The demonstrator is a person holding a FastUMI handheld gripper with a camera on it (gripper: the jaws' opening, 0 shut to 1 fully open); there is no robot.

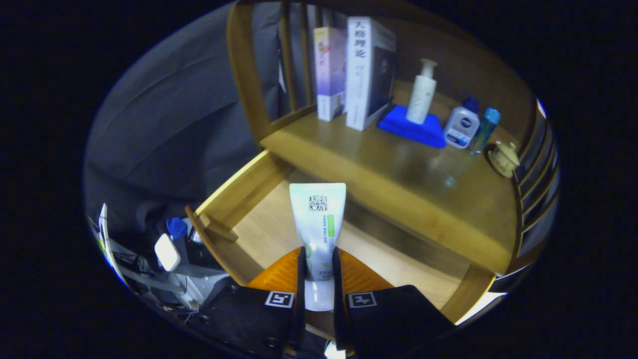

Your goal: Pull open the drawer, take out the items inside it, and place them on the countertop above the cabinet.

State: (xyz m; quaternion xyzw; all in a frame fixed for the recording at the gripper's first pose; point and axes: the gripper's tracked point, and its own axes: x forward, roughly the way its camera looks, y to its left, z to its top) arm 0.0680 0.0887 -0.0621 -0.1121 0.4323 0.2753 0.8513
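Observation:
A white tube with green print [317, 219] stands up between my fingers, and my gripper [317, 257] is shut on its lower part. I hold it above the pulled-open wooden drawer [239, 194], whose pale bottom shows bare around the tube. Beyond the tube lies the wooden countertop [398, 174] of the cabinet, a little higher than the drawer. The tube's lower end is hidden between the fingers.
On the countertop stand two upright books [366, 70], a white pump bottle [421, 94] on a blue cloth [413, 128], a small white-and-blue bottle [461, 127], a slim teal bottle [484, 129] and a small lidded pot [504, 158]. Wooden rails rise behind. Clutter with cables lies on the floor at left.

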